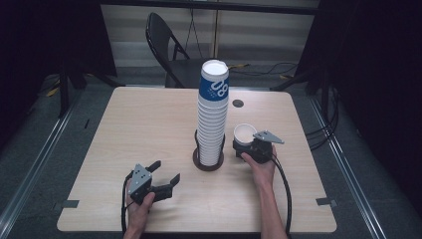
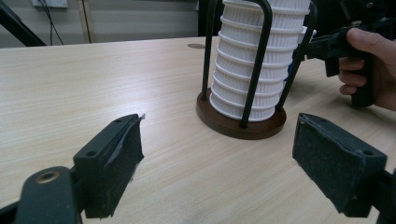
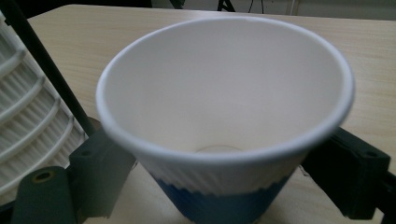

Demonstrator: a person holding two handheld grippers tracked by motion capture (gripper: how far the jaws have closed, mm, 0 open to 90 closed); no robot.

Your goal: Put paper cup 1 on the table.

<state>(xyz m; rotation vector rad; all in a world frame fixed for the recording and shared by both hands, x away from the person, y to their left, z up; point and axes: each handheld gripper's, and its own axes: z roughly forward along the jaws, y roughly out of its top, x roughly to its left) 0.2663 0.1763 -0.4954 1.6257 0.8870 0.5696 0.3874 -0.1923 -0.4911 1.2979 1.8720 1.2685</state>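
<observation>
High view, table: a light wood table point(image 1: 149, 119) carried a tall stack of cups point(image 1: 213, 114) seated in a dark round holder point(image 1: 208, 162) with upright black rods.
Single cup: a white and blue paper cup point(image 1: 245, 133) sat upright just right of the stack, mouth up, near the holder.
Right gripper: the right gripper point(image 1: 250, 144) was clamped on the cup; in the right gripper view both jaws pressed the cup point(image 3: 224, 116) wall from either side.
Left gripper: the left gripper point(image 1: 166, 174) rested low over the table's near left, jaws spread wide and holding nothing; bare table lay between them.
Left gripper view: holder base point(image 2: 240, 123) lay ahead, right hand point(image 2: 373, 70) beyond it.
</observation>
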